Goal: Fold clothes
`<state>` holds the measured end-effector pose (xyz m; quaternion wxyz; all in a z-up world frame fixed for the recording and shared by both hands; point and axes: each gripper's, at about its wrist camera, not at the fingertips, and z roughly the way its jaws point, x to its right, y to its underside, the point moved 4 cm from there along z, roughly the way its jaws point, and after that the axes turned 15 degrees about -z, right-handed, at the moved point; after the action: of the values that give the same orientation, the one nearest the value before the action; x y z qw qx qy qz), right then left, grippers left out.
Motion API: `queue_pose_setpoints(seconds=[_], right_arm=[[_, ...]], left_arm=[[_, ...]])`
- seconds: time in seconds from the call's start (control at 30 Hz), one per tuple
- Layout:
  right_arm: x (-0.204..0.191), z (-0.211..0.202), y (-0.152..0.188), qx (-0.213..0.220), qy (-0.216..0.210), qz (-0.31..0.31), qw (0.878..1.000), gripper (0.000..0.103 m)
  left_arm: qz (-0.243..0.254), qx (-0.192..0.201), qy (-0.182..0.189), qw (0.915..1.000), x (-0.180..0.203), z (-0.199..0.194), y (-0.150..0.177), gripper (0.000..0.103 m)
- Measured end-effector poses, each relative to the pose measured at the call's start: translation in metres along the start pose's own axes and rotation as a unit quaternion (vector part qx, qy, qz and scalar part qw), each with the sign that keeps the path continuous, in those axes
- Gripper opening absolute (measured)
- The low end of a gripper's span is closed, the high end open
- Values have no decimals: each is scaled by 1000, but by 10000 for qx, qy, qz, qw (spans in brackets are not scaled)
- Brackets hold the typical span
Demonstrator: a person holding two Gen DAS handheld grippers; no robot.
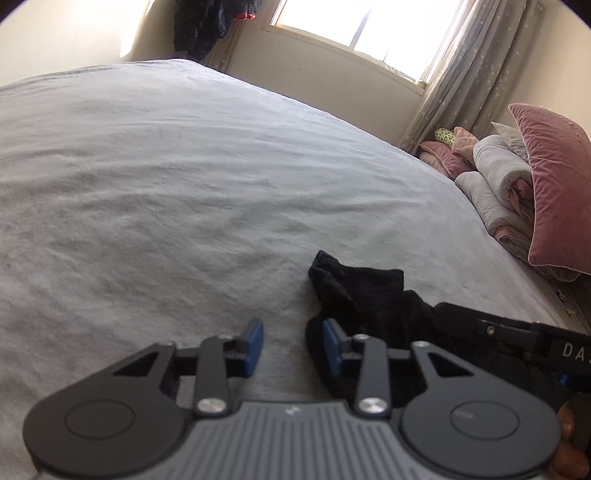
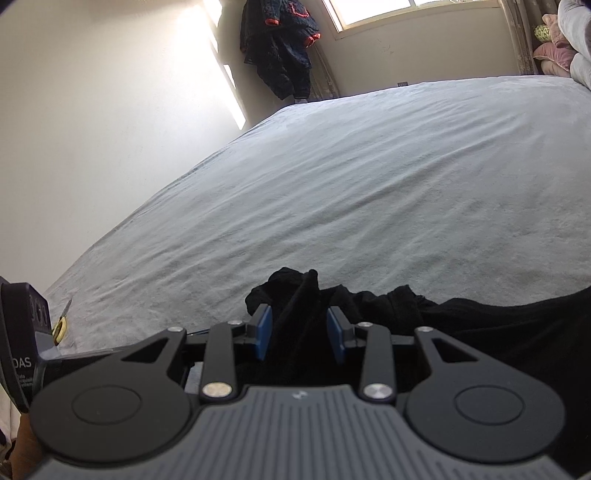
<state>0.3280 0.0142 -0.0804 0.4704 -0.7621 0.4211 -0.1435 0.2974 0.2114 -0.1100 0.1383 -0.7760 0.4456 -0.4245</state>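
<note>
Black garment (image 2: 369,310): soft, limp, light, likely to sag and bunch, so best taken at an edge or corner. Crumpled dark heap on the near edge of the grey bed (image 2: 369,177). Right gripper (image 2: 300,334) clamps a fold of it; left gripper (image 1: 293,347) parted, empty, just beside the cloth

Home bedroom. Large bed with wrinkled pale grey sheet (image 1: 184,177) fills most of both views. Dusty-pink velvet pillow (image 1: 554,184) and rolled grey-and-pink quilts (image 1: 495,184) stacked at one end of bed. Bright window with pale frame (image 1: 362,26) in cream wall, sheer patterned light curtain (image 1: 469,85) beside it. Dark quilted garments with red trim (image 2: 284,44) hanging in room corner. Small yellow-handled scissors (image 2: 61,325) lying on bed edge.
</note>
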Motion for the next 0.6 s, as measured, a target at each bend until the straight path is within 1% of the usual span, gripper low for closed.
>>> queue_pose_setpoints(seconds=[0.03,0.1,0.13,0.17,0.23,0.3,0.4,0.53,0.6], right_arm=[[-1,2,1,-27,-18,-16,10000,38],[-4,5,2,-79,-41,-65,9999,38],[-5,6,3,-104,-44,-91,9999,38],[-6,7,3,-130,-48,-117,9998,38],[-8,9,3,-171,-81,-169,9997,38],[-11,9,4,-204,-147,-244,9994,38],[-20,11,6,-279,-312,-423,9982,38],[-36,15,9,-385,-528,-695,9954,38],[-45,17,10,-403,-643,-844,9935,38]], left_arm=[[-51,-65,25,10000,0,1,1,3],[-23,-87,-4,10000,3,-2,1,2],[35,-74,-81,9999,5,-4,1,2],[112,-56,-190,9997,6,-6,0,2],[399,44,-528,9978,10,-13,-1,2],[757,225,-896,9928,12,-22,-2,2],[1136,350,-1208,9855,9,-36,-5,2],[1407,294,-1463,9787,-1,-49,-8,2],[1498,271,-1510,9767,-3,-54,-8,2]])
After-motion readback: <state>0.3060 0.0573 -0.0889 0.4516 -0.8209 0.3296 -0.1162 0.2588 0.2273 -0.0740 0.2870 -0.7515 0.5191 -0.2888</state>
